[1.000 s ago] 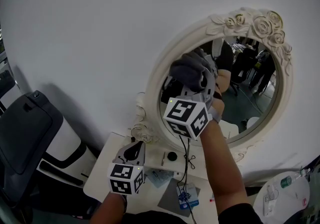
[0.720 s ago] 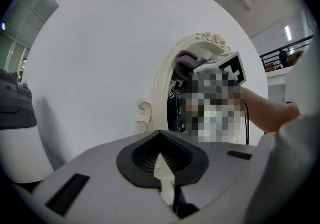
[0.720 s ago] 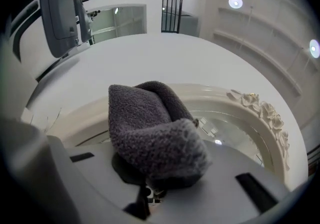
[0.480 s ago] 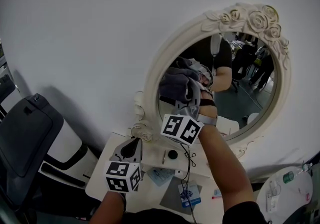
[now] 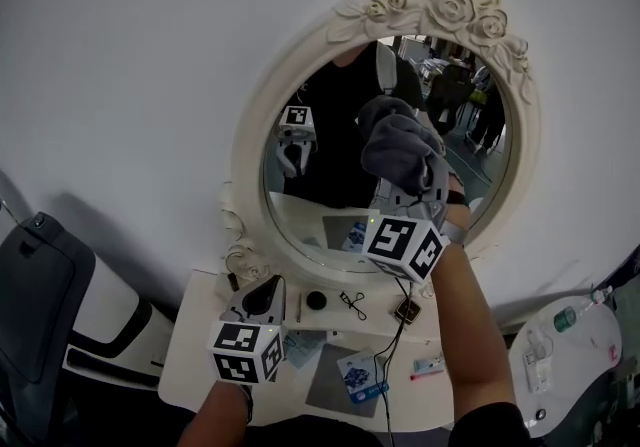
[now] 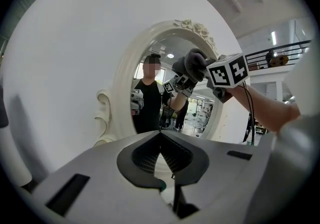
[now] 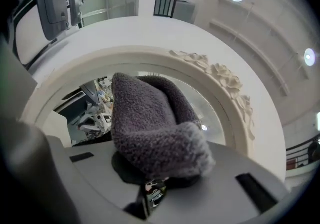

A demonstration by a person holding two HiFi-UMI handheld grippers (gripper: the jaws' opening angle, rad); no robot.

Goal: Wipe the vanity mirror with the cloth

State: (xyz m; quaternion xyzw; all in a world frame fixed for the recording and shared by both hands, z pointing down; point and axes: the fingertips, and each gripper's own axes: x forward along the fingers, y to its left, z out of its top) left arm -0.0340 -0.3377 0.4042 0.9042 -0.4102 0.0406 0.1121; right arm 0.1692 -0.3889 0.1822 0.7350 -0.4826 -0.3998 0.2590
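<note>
our right gripper [image 5: 418, 197] pinches one grey cloth [image 5: 400, 150], its jaw tips hidden, at the one mirror [image 5: 330, 185]; our left gripper [image 6: 160, 138], nearer, is pressed together, empty.

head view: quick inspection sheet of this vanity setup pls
surface: white vanity top, small items across its middle
job's things: grey cloth held up at the oval mirror
clutter: blue card, grey pad, small black knob
grippers: right gripper shut on the cloth; left gripper shut, empty, low over the top
cables: black cable hangs from the right gripper
surroundings: white wall; dark grey unit at left
</note>
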